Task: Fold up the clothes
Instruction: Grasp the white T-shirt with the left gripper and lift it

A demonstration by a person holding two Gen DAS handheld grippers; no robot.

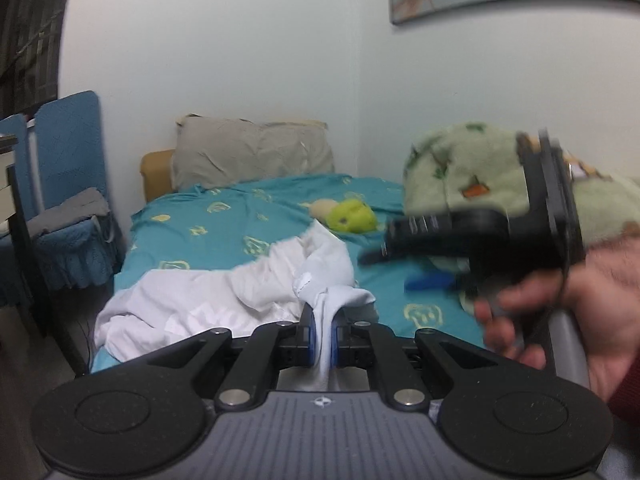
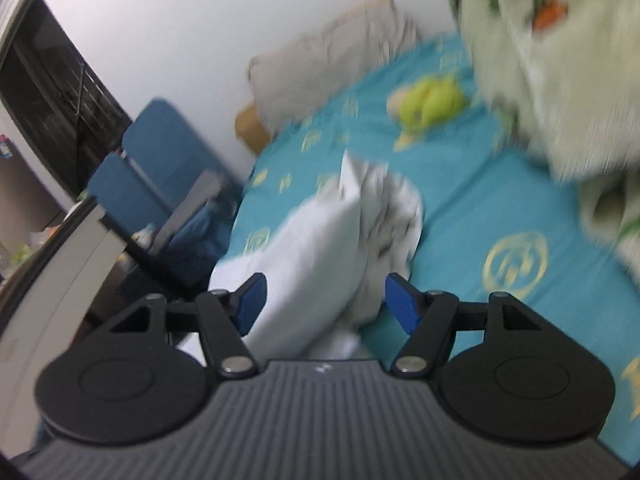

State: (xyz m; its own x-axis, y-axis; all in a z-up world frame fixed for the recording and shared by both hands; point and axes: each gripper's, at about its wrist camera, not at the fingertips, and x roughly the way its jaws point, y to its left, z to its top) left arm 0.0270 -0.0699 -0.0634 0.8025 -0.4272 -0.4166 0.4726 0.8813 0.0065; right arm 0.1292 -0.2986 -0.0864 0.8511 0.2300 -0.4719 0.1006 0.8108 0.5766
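Left gripper [image 1: 324, 328] clamped on bunch of white shirt [image 1: 224, 296], so cloth lifts off bed [image 1: 224, 220] where rest lies rumpled. Right gripper [image 2: 324, 300] wide apart, shirt [image 2: 328, 248] between pads, nothing pinched, looks set for second hold. No containers in sight.

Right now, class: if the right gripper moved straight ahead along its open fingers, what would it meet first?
The right gripper would probably meet the crumpled white garment first; it already lies between the open fingers, though blur leaves depth unclear.
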